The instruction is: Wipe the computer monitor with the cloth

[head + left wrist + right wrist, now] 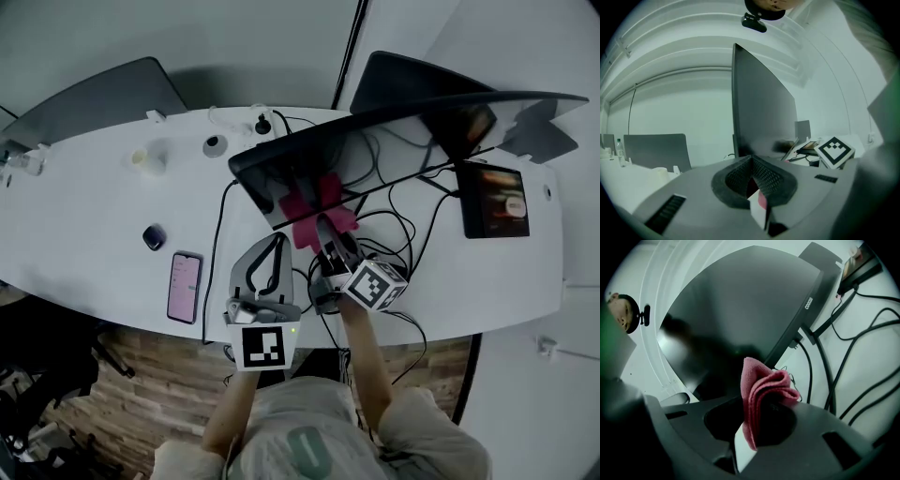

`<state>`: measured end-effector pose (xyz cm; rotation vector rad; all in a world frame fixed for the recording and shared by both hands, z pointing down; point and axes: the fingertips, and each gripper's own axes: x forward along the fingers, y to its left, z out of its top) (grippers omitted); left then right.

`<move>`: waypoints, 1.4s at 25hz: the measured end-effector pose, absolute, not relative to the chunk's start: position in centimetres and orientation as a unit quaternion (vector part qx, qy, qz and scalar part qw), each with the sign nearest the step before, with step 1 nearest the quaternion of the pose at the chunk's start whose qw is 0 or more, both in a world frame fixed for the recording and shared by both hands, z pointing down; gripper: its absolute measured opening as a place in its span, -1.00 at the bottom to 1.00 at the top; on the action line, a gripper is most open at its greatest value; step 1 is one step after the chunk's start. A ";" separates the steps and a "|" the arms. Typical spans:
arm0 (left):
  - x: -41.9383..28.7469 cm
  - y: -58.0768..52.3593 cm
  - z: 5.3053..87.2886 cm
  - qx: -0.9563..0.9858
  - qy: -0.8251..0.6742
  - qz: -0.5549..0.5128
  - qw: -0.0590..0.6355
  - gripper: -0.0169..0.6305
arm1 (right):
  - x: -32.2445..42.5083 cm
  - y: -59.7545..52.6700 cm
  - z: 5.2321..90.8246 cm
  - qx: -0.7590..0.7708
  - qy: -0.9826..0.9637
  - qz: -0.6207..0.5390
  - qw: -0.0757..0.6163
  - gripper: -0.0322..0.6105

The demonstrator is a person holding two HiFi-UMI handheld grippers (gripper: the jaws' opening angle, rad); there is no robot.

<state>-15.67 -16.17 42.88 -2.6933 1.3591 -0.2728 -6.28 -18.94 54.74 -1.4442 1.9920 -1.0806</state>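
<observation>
Right gripper [758, 423] pinches a folded pink microfibre cloth [761, 387] by the dark flat monitor's [740, 310] lower edge; left gripper [752, 182] nearby, jaws together.

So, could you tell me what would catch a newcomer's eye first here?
The pink cloth pinched in the right gripper, near the lower edge of the big dark monitor. Left of it the left gripper is shut and empty; a pink phone lies further left.

Monitor [750, 310] bezel logo [807, 303]: short white lettering, too small to read.
Left gripper [275, 244] cube [262, 345]: black-and-white square marker, no letters.
Right gripper [326, 225] cube [377, 284]: marker of the same kind.
Tablet [494, 200] and phone [185, 286] screens: lit, print unreadable.
</observation>
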 end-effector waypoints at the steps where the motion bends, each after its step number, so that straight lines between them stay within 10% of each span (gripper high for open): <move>1: -16.3 -16.3 42.8 -0.885 0.454 -0.085 0.054 -0.90 | -7.2 -18.8 54.7 -0.518 0.726 -0.394 0.222 -0.73; 35: -29.5 -15.6 40.8 -0.797 0.603 -0.043 0.009 -0.90 | -23.0 -15.0 52.9 -0.409 0.794 -0.421 0.158 -0.73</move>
